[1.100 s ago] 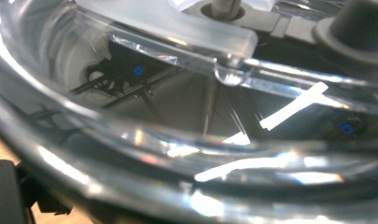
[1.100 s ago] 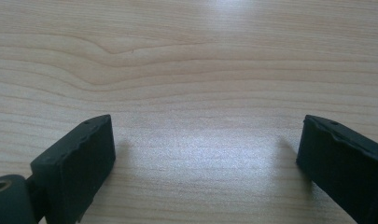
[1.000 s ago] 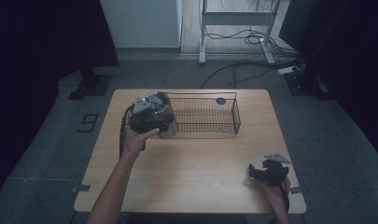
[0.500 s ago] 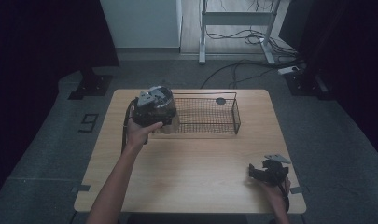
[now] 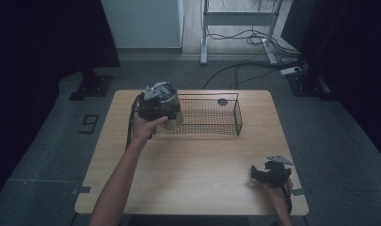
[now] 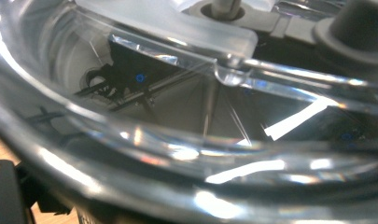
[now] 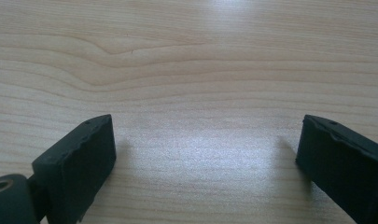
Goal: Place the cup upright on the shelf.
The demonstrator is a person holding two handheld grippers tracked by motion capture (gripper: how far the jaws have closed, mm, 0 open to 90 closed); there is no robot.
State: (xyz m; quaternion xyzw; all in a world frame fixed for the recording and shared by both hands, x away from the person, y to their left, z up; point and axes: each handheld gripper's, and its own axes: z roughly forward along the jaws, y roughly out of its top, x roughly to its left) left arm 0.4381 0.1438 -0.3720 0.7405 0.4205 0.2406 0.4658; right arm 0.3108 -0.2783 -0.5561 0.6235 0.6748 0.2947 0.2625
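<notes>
Jaws of the left gripper are hidden behind a clear plastic container pressed close to its camera; whether they clamp it cannot be told. From the high view, container sits at the left end of the wire basket, at its rim. Judgement: placement into the basket is near done, release left. Right gripper rests spread wide and empty on the wooden table, well apart. Small dark disc lies in the basket.

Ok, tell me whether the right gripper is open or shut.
Open. In the right gripper view its two black fingers stand wide apart with bare wooden table between them, nothing held. The right gripper rests near the table's front right corner.
</notes>
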